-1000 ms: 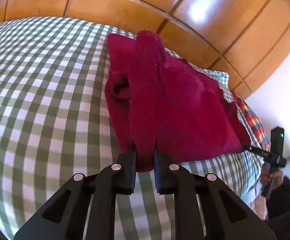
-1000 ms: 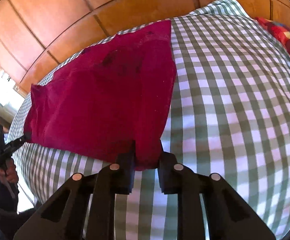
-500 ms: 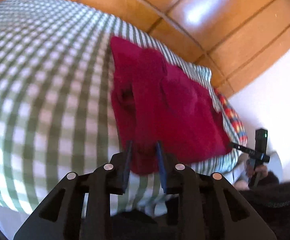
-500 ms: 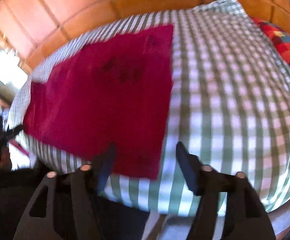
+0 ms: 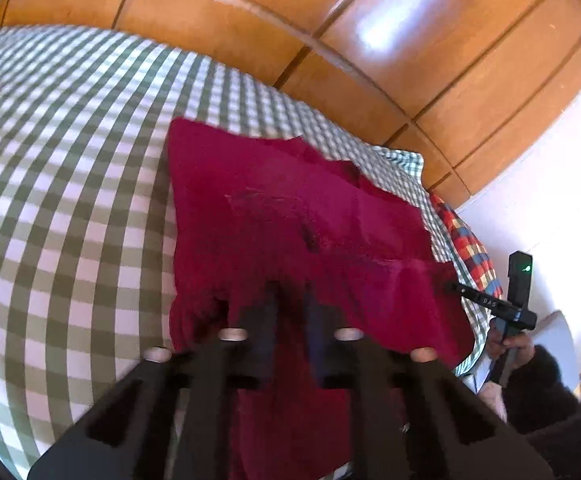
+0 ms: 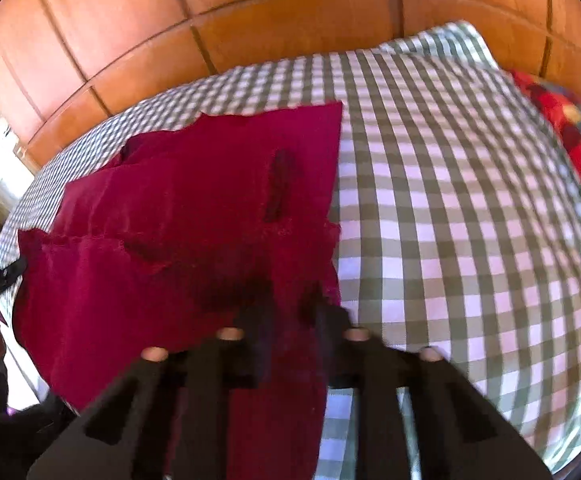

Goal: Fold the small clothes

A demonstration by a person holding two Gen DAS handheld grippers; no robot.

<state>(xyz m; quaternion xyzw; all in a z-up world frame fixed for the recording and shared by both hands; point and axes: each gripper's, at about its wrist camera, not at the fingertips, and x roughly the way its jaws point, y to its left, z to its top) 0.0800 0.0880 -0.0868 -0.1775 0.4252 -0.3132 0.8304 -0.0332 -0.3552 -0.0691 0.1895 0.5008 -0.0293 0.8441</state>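
Gripping red garment (image 5: 290,220) (both grippers): left gripper (image 5: 290,296), right gripper (image 6: 290,300).

Crimson fleece garment (image 5: 290,216) lies spread on bed with green-and-white checked cover (image 5: 70,200), near edge hanging over bed's front. Left tongs (image 5: 290,304) at garment's near edge, cloth between the jaws. Right tongs (image 6: 288,312) at same edge, nearer garment's right side, cloth between the jaws. Orange wooden panelled wall (image 5: 330,40) behind bed. Multicoloured checked cushion (image 6: 570,136) at bed's far right. Left view: right tongs and holding hand (image 5: 510,340) beyond garment's right corner.
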